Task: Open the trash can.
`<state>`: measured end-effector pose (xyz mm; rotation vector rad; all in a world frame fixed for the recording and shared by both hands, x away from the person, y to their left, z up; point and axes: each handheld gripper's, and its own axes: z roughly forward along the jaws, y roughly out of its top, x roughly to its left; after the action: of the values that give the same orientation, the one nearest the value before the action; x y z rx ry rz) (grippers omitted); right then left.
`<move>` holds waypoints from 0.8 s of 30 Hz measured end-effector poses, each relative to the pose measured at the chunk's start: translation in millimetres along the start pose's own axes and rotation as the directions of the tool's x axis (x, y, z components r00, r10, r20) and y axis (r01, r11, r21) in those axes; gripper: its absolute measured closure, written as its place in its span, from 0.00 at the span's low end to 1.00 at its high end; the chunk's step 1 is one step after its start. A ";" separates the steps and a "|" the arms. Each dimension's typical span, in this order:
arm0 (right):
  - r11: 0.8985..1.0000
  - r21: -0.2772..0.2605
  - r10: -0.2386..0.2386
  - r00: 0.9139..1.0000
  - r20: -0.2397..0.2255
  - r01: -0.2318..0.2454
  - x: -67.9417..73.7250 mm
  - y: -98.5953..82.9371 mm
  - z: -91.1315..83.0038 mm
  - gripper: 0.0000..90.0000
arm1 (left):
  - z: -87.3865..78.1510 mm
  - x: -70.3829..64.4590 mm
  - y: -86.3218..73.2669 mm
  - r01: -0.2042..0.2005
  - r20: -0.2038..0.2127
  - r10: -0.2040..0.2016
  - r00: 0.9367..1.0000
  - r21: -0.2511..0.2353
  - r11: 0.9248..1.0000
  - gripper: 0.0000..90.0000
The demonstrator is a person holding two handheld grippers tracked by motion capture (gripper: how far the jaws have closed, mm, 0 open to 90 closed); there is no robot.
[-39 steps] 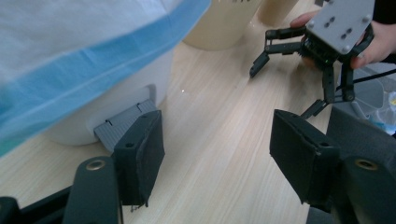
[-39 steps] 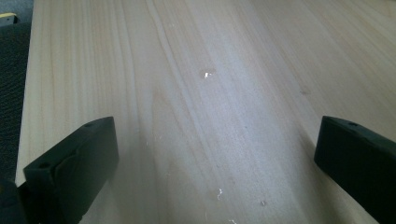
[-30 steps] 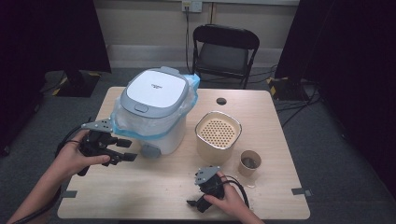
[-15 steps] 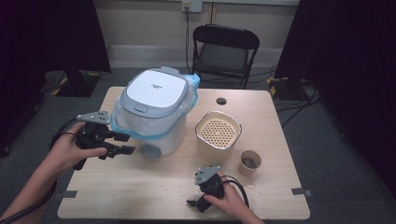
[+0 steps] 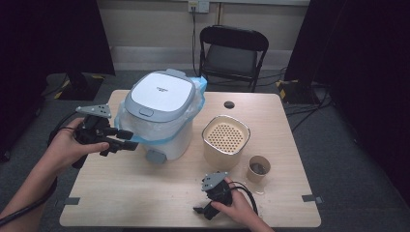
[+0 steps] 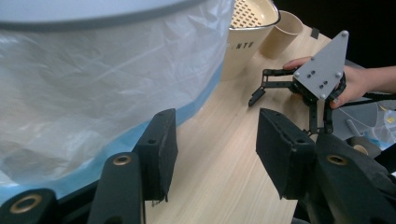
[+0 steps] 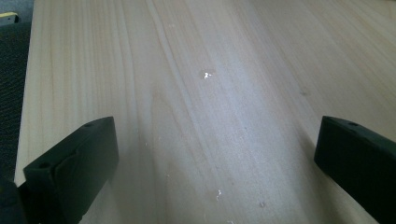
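- The left gripper (image 5: 126,140) is hovering with its fingers (image 6: 161,149) spread apart and gripping nothing; the plastic bag (image 6: 93,88) lining the white bin (image 5: 162,113) is lying just beyond the finger on the bin's side, apparently not yet touching.
- The right gripper (image 5: 199,210) is resting low over the worktop (image 7: 196,93), fingers wide apart and unloaded, well apart from the bin.
- Judged step: approaching the bag's blue hem for a pinch. Recommended practice: be placing one finger on each side of a loose fold near the hem, closing on film alone, and avoiding pressure against the bin wall.
- The bin's grey lid (image 5: 159,93) is sitting closed, so contents cannot be told.
- The beige canister (image 5: 225,145) is carrying a perforated insert; nothing is showing in it.
- The paper cup (image 5: 258,169) beside it is holding something dark.
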<state>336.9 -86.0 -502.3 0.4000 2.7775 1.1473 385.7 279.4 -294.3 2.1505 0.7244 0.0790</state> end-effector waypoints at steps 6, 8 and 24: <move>1.000 -0.001 -0.001 1.000 -0.001 0.001 -0.1 0.0 0.1 0.00 | -3.5 1.8 6.5 0.000 -0.007 0.000 1.000 0.002 1.000 0.60; 1.000 -0.001 -0.001 1.000 -0.001 0.001 -0.1 0.0 0.1 0.00 | -4.4 2.4 9.3 0.003 -0.011 -0.003 1.000 0.003 1.000 0.61; 1.000 0.001 -0.001 1.000 -0.003 0.001 -0.1 0.1 0.0 0.00 | -11.1 6.3 34.9 0.008 -0.049 -0.008 0.999 -0.007 1.000 0.71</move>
<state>337.1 -86.0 -502.3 0.3975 2.7800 1.1478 404.0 274.0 -262.5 2.1455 0.7604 0.1305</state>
